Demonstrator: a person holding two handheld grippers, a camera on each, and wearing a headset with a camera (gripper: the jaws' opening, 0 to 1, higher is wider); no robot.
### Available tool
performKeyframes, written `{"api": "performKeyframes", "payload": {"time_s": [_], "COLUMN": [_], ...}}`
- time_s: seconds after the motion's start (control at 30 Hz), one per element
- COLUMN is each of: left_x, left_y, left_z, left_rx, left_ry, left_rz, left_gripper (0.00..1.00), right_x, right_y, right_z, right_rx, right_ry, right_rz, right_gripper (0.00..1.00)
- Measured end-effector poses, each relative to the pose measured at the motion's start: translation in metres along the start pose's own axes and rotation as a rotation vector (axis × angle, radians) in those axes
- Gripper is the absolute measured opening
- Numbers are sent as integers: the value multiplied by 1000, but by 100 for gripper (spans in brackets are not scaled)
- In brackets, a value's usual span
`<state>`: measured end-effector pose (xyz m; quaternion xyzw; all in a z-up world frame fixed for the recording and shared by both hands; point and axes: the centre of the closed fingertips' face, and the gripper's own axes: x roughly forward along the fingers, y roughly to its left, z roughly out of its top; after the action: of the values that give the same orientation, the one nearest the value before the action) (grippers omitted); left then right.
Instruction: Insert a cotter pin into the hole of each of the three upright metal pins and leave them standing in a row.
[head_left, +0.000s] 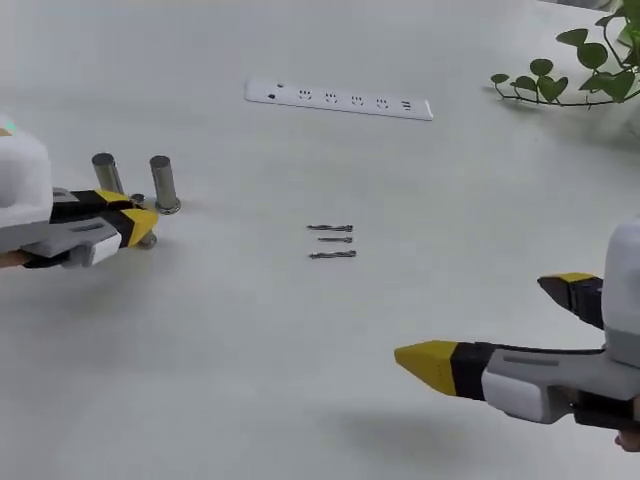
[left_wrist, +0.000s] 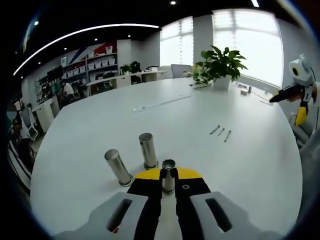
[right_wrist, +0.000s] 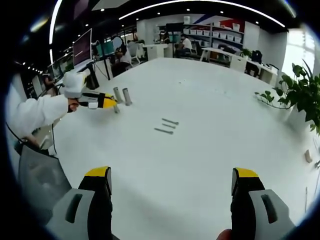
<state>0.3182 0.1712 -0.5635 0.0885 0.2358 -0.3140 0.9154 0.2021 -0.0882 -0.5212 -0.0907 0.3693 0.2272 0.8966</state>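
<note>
Head view: the left tongs (head_left: 140, 222) reach in beside two upright metal pins (head_left: 164, 183). Three cotter pins (head_left: 332, 241) lie loose mid-worktop (head_left: 250, 350), none inserted.

Left gripper view: the left tongs are closed on the third metal pin (left_wrist: 169, 176), which is upright.

Right gripper view: the right tongs (right_wrist: 171, 172) gape wide, empty.

All three insertions appear not yet done.
</note>
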Motion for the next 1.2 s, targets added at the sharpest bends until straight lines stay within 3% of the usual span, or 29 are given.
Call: {"api": "performKeyframes", "payload": {"time_s": [0.23,0.47,0.57,0.67,0.7,0.9,1.2], "left_x": [2,-2,-3,-5,-7,-13,-12], "left_y": [-24,-54,-67,-76,-85,-108,-127], "left_z": [1,10,15,16,20,27,9], "left_rx": [21,24,-30,-32,-75,-70,-38], "left_ry": [11,-14,-44,-45,-66,-90,-41], "left_rz": [-31,-72,-86,-91,-99,-120,-131], "left_gripper": [5,5,5,5,5,5,5], "right_x": [-7,-13,-14,-16,-17,-18,-17], "right_y": [-1,-3,-3,-3,-3,-4,1], "right_z": [1,-3,-5,-5,-5,-4,-7], "right_rx": [2,11,15,17,16,20,22], "right_ry": [-21,-33,-35,-40,-42,-53,-55], "right_rz": [-7,-12,-12,-10,-9,-4,12], "right_gripper": [98,98,98,98,98,98,98]}}
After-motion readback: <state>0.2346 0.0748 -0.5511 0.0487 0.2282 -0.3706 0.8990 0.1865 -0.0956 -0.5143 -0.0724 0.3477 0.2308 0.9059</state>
